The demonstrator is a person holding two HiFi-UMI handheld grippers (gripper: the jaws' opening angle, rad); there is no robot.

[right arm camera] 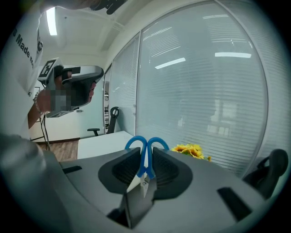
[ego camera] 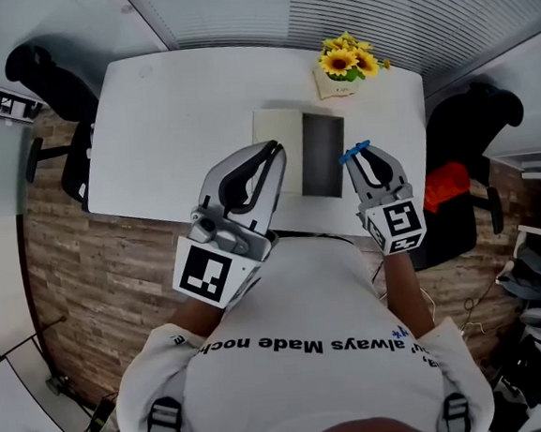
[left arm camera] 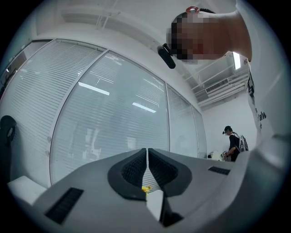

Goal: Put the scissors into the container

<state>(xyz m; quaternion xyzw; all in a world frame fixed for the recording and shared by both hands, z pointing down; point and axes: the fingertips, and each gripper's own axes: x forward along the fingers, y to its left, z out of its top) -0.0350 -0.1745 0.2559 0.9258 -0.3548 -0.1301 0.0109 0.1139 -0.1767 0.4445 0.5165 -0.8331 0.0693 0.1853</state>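
White table [ego camera: 179, 134] below me, window blinds [right arm camera: 204, 91] all along the far side, and here's the business end. My right tool [right arm camera: 146, 152] is clamped on the scissors [right arm camera: 143, 163], pads pinching the shanks just under the blue loops. The loops point away from me and the blades point back toward my hand.

My left tool [left arm camera: 147, 159] has its jaws pressed flat together on nothing, and it's raised beside the right one.

Out ahead, the container [ego camera: 278, 149] sits open on the table with its grey inside showing. The sunflowers [ego camera: 344, 60] stand just behind it.

I'd call this the carry: scissors held in the air, not yet in the container. Next, I judge, the right tool needs to get squarely over that grey opening, come down, and only then let go.

The right gripper view shows the grip clearly but no container at all. The head view gives me the container, with the right tool by its right side, but only a sliver of blue handle. The left gripper view shows its closed jaws, tilted up at the blinds.
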